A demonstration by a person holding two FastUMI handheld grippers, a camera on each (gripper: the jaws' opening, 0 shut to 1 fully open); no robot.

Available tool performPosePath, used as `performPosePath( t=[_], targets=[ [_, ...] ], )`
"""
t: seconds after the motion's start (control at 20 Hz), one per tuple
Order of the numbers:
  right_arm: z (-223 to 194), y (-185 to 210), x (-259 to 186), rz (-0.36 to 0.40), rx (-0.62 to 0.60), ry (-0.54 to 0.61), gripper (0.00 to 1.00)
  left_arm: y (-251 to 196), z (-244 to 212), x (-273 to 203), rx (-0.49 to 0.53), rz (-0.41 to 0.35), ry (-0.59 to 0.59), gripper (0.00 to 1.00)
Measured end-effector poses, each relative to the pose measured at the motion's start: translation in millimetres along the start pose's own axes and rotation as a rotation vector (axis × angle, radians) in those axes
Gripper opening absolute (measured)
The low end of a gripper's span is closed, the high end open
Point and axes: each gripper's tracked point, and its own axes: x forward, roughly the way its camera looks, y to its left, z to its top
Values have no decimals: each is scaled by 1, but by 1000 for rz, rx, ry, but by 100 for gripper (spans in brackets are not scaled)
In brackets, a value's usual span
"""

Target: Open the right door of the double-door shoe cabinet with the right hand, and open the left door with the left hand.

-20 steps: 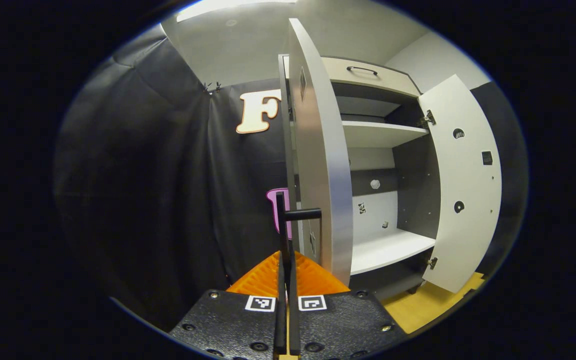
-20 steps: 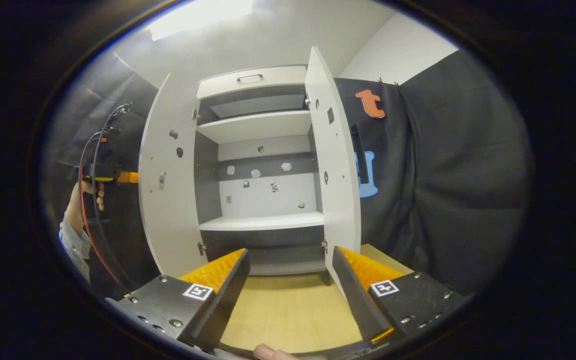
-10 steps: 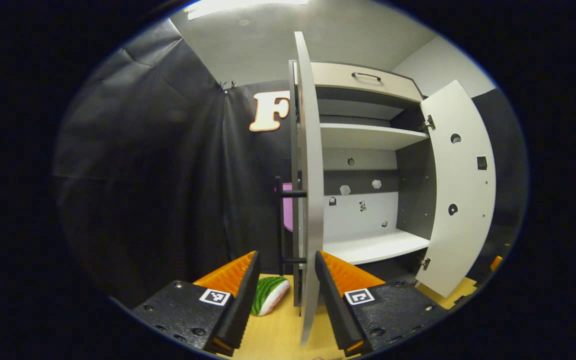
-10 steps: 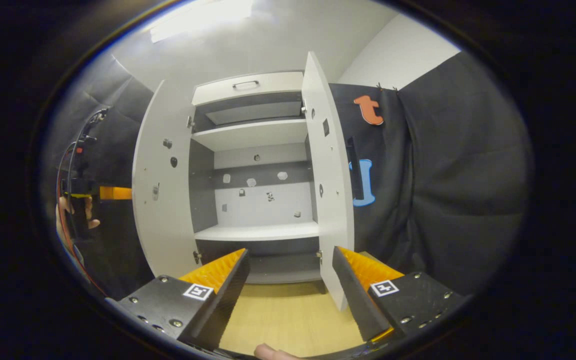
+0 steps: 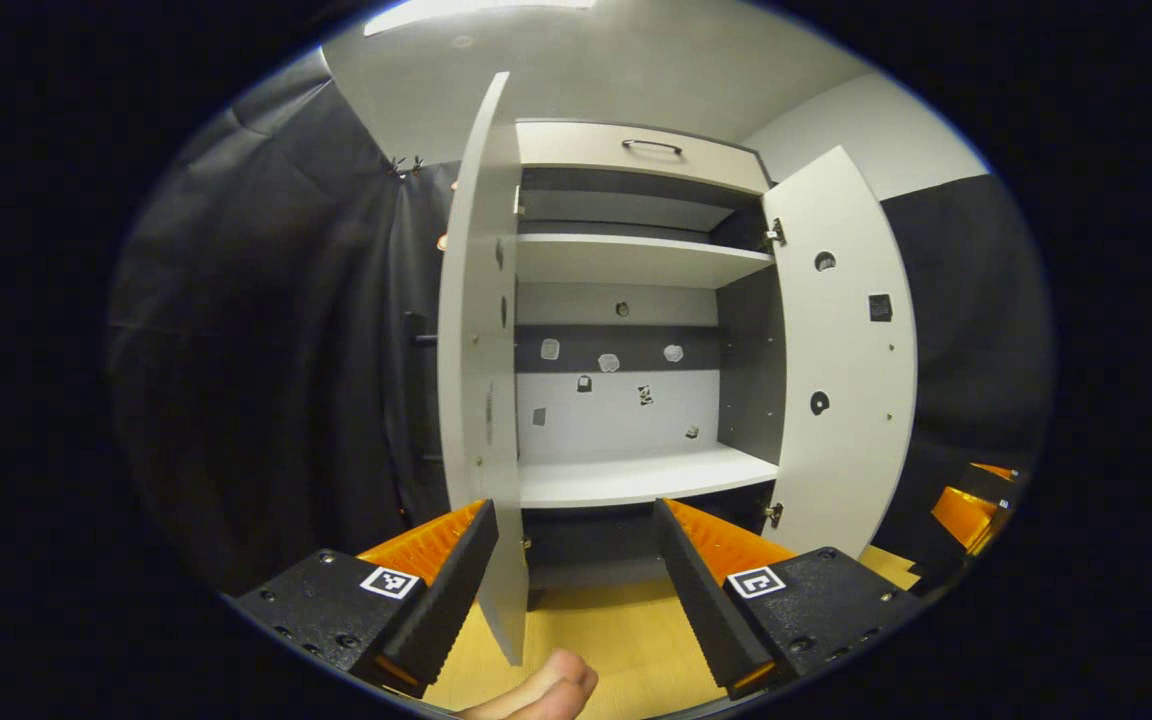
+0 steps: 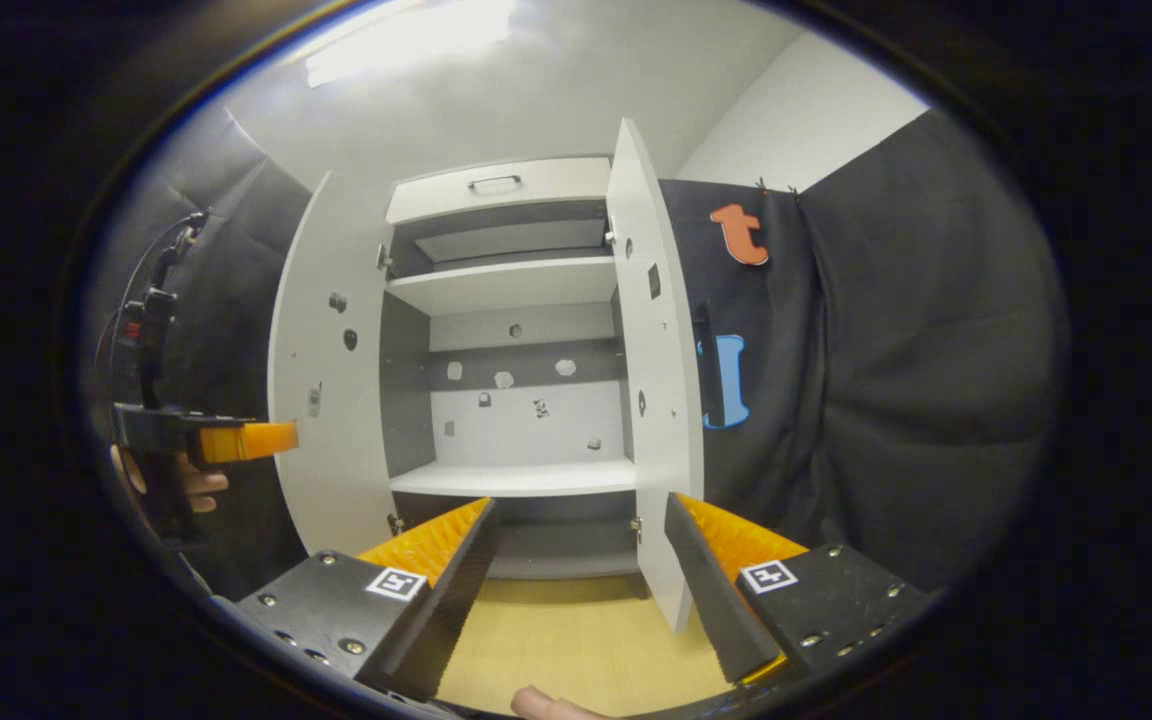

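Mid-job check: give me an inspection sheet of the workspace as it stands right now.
Surface: wooden floor, bare where visible.
Job's things: shoe cabinet with left door and right door both swung open; shelves bare.
Clutter: nothing seen.
Grippers: left claw open, holding nothing; right claw open, holding nothing.
Cables: red and black leads above the far gripper.
Surroundings: black cloth, white ceiling.

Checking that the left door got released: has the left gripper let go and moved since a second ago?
Yes. The left gripper was shut on the left door's handle; now it stands open, pulled back off it, facing the cabinet shelves.
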Motion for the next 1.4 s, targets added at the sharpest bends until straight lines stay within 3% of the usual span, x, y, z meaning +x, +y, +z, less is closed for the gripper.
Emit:
performPosePath(
  t=[0.4, 0.65, 0.8, 1.05, 1.1, 1.15, 1.25, 1.3, 1.4],
  targets=[
    [9, 1, -19, 19, 15, -47, 98, -42, -26, -34, -40, 46, -27, 94],
    [-4, 2, -24, 30, 17, -34, 99, -48, -32, -41, -5, 56, -31, 96],
    [-11, 4, -30, 26, 16, -29, 94, -49, -34, -46, -12, 50, -32, 96],
    [-7, 13, -40, 45, 7, -51, 94, -45, -26, -57, 1, 52, -60, 94],
    [-6, 14, -42, 48, 3, -55, 98, -44, -25, -58, -6, 57, -67, 96],
    [-6, 15, -44, 52, 2, -60, 94, -42, -23, -60, -14, 55, -74, 96],
    [-6, 19, -44, 61, 4, -65, 94, -40, -25, -62, -14, 51, -69, 94],
    [-5, 20, -44, 63, 5, -69, 98, -35, -25, -63, -12, 62, -67, 96],
    [-4, 21, -44, 69, 16, -80, 94, -28, -21, -64, -19, 78, -77, 96]
  ],
)
